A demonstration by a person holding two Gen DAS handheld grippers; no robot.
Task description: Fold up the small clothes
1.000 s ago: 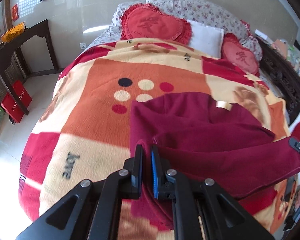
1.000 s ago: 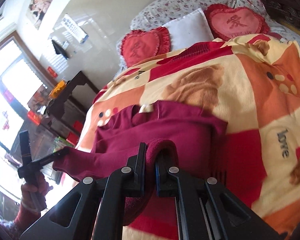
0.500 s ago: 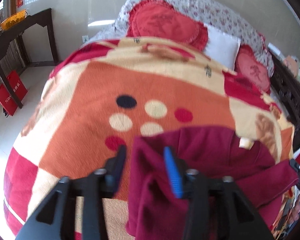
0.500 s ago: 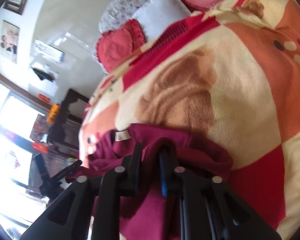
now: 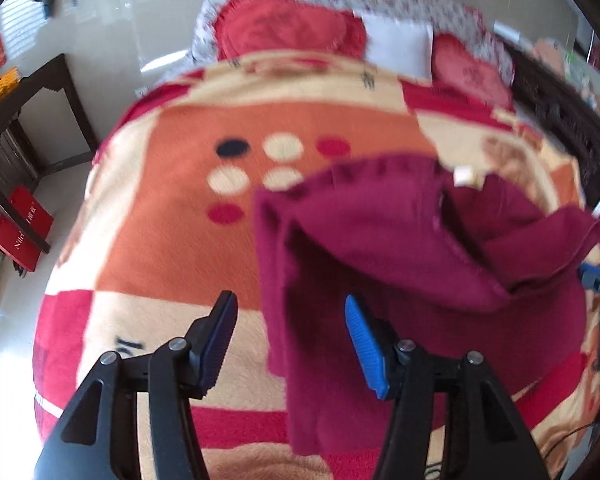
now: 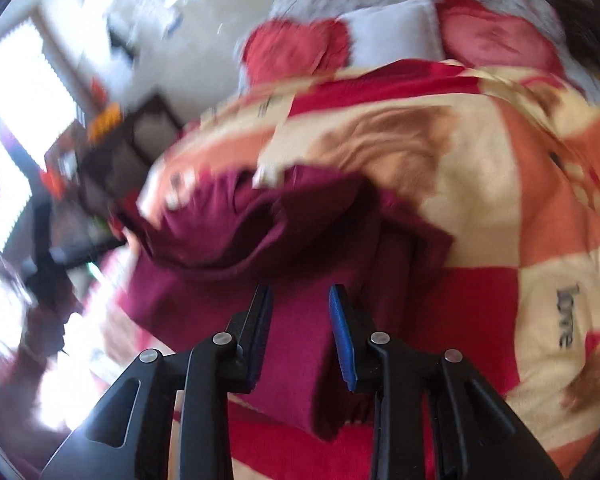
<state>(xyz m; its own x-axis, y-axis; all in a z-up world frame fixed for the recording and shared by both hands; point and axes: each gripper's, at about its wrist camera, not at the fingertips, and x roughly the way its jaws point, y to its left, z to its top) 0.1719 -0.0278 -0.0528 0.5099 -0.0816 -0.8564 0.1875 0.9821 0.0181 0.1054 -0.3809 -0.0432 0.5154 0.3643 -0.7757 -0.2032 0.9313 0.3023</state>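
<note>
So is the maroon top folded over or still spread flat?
Folded over: the top lies doubled on the blanket, upper layer draped across the lower, edges rumpled.

I am holding my left gripper (image 5: 288,334) out ahead of me with its two fingers spread wide apart, nothing pinched between the pads (image 5: 362,346). I am holding my right gripper (image 6: 300,330) forward as well, its fingers (image 6: 342,340) parted by a narrower gap and gripping nothing. From the left wrist view, the tip of my right gripper (image 5: 598,280) is showing at the far right edge, blurred.
</note>
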